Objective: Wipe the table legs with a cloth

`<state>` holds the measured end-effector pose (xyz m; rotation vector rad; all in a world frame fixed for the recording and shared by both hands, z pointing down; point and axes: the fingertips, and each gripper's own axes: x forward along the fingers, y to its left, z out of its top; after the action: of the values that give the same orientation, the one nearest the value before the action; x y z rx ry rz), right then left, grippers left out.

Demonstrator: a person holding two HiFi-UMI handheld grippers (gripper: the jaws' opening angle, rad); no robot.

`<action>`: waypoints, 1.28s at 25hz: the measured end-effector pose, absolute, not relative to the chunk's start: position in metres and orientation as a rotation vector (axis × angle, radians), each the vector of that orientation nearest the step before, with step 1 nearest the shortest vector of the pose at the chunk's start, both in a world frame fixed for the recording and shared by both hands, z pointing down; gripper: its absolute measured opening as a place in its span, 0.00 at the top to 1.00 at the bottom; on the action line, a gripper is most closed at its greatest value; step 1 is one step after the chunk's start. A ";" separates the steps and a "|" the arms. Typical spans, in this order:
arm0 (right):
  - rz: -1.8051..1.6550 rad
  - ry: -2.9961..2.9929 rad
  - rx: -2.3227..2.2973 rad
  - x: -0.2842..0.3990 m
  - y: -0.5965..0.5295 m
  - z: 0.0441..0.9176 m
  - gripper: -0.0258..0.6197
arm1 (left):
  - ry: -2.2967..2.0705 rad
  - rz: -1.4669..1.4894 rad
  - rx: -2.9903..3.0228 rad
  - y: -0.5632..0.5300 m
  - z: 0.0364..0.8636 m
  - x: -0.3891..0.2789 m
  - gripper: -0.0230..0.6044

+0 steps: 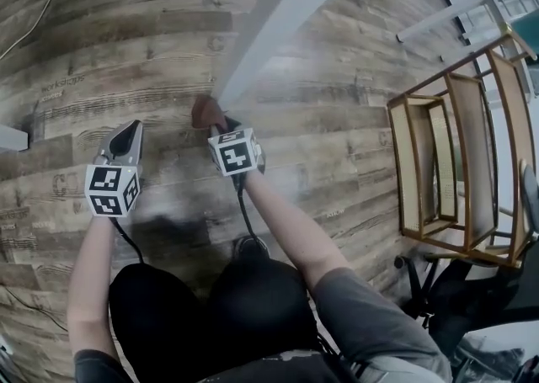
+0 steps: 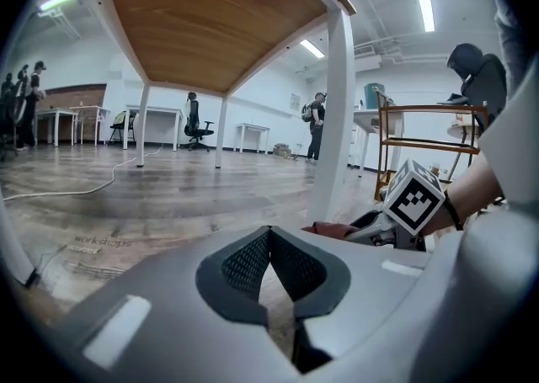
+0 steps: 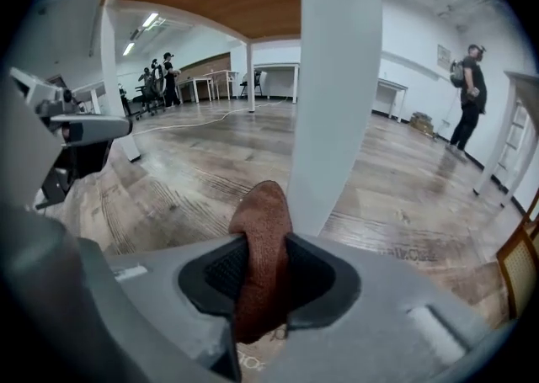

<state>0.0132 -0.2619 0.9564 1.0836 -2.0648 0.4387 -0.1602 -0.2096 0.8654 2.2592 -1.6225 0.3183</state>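
Pinching a reddish-brown cloth [image 3: 263, 238] between its dark pads, the right gripper [image 3: 263, 276] is held low at the foot of a white table leg [image 3: 333, 78]. The jaws are closed on the middle of the cloth. One rounded end sticks up beyond the tips and the other hangs below them. In the head view the cloth [image 1: 205, 110] is seen bunched just beside the bottom of the leg [image 1: 278, 19], close above the floor. Whether it actually presses on the leg cannot be told.

The left gripper [image 2: 271, 263] is held off to the left, apart from the leg. Its jaws are brought together at the tips with nothing between them, and only a sliver of floor is seen through the gap lower down. In the head view it [image 1: 130, 130] is carried just above the wooden plank floor [image 1: 126, 36], beside the right gripper [image 1: 219, 125].

From the left gripper view the wooden underside of the tabletop [image 2: 210, 11] is seen overhead, with the leg [image 2: 333, 120] rising to its corner and the cloth [image 2: 333, 230] at its base. A wooden rack [image 1: 455, 162] is set well to the right, and a white cable [image 1: 34, 11] is laid across the floor at the far left.
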 end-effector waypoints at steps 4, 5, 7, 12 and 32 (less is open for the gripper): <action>0.403 -2.089 1.030 0.017 -0.258 0.957 0.82 | -1.657 0.310 2.260 -0.215 0.860 -0.168 0.93; 0.410 -2.106 1.020 0.018 -0.254 0.954 0.82 | -1.675 0.304 2.251 -0.217 0.858 -0.172 0.93; 0.399 -2.125 1.010 0.030 -0.243 0.949 0.82 | -1.696 0.291 2.232 -0.218 0.852 -0.178 0.93; 0.282 -2.117 1.127 0.092 -0.248 0.910 0.82 | -1.684 0.293 2.261 -0.225 0.828 -0.180 0.93; -0.841 -2.485 1.205 0.085 -0.370 0.484 0.82 | -1.614 0.108 2.635 -0.299 0.596 -0.103 0.93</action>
<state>0.0850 -0.3695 0.4842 1.2050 -2.4854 -0.8414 -0.1027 -0.2988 0.5962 2.6349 -1.6140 0.1082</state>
